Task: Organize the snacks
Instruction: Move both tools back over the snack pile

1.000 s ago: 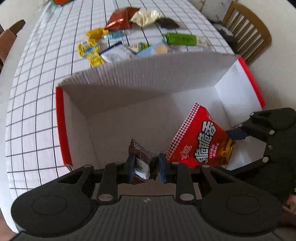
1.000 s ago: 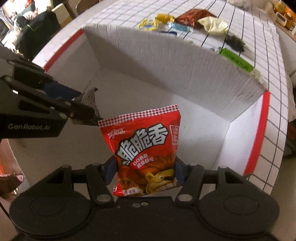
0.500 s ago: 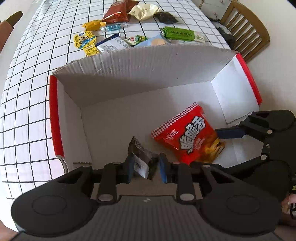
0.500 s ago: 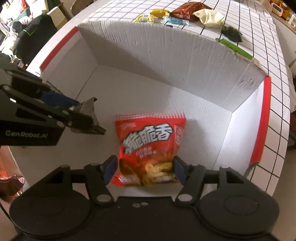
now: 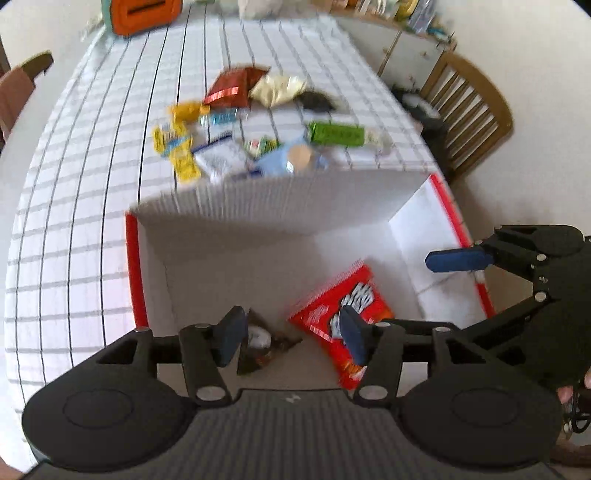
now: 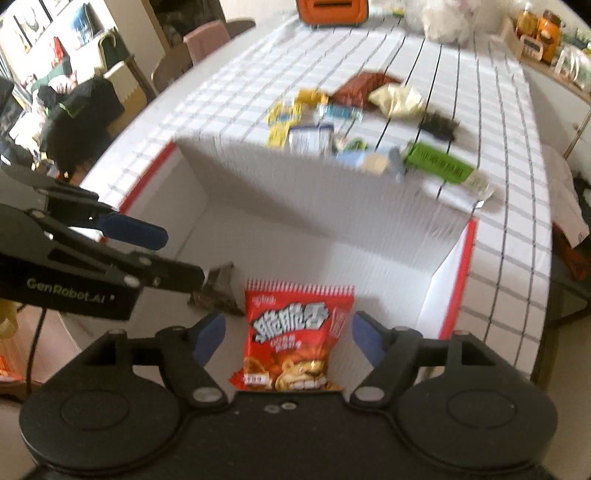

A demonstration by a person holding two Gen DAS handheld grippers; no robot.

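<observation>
Closest to the lens in the right wrist view, the right gripper [image 6: 288, 336] has let go: its blue pads [image 6: 210, 338] stand clear on both sides of the red snack bag [image 6: 295, 339], jaws having just been opening, nothing pinched between them. That bag lies flat on the floor of the white cardboard box [image 6: 325, 199], printed side up. Same story over on the left: the left gripper [image 5: 291, 336] is released too, jaws just been opening, and the small dark wrapper packet [image 5: 264, 345] sits on the box floor just by its left pad, not squeezed by anything as far as the blur allows. In the left wrist view the red bag lies right of the dark packet, tilted, partly behind the right-hand finger. The two snacks are close together at the near end of the box, and whether they touch is hard to say. The box has red trim along its side edges and a tall far wall. Past that wall, on the white grid-pattern tablecloth [image 5: 74, 221], the rest of the snack pile [image 5: 240, 129] is spread out: yellow packets, a green bar, a light blue pack, a reddish-brown bag, a pale crumpled one. A wooden chair [image 5: 469, 110] stands off the table's right side, and something orange [image 6: 332, 11] sits at the far end.
</observation>
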